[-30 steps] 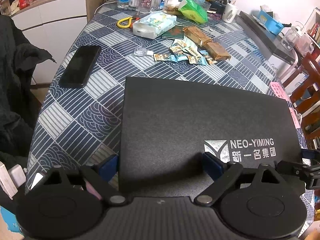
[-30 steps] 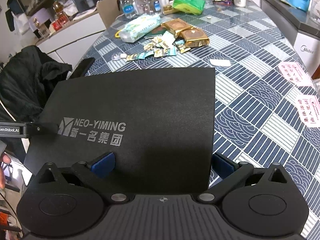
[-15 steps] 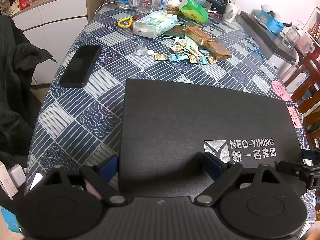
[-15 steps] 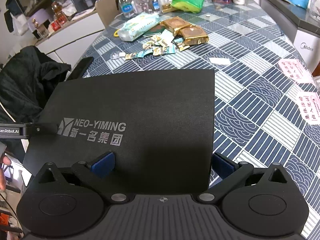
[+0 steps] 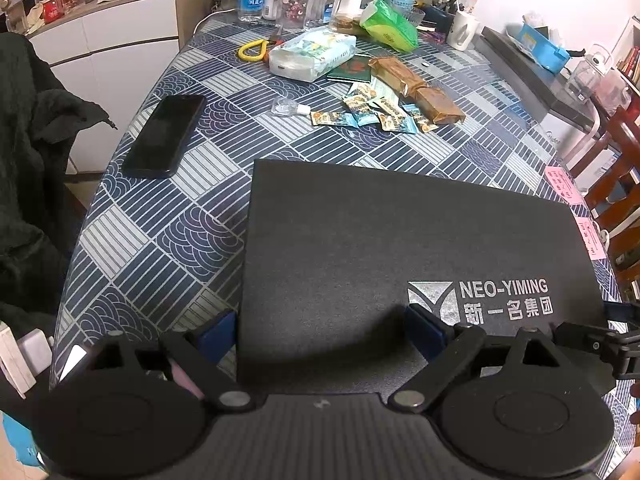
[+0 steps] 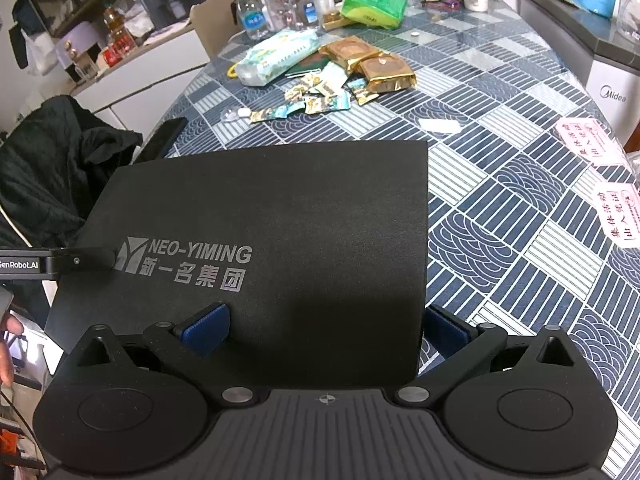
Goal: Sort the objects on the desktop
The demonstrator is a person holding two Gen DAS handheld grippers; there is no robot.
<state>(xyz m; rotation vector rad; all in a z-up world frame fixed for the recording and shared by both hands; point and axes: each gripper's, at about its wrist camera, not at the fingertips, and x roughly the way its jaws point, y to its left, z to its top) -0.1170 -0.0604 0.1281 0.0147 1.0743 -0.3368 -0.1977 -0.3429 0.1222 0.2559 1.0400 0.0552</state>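
Lying btwn open left gripper [image 5: 320, 330] fingers: black mat [image 5: 400, 248]

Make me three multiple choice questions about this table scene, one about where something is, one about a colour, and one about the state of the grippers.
1. Where does the black phone lie relative to the black NEO-YIMING box, in the left wrist view?
A. On top of the box
B. On the tablecloth, left of and beyond the box
C. Under the tissue pack

2. What colour is the looped handle near the bottles?
A. Yellow
B. Red
C. White

3. How do the left gripper and right gripper stand?
A. Both shut on snack packets
B. One holds the phone
C. Both open, each straddling a side edge of the box

Answers:
1 B, the phone sits on bare patterned cloth apart from the box.
2 A, the loop is plainly yellow.
3 C, the blue pads stand wide apart, one over the lid and one outside its edge.
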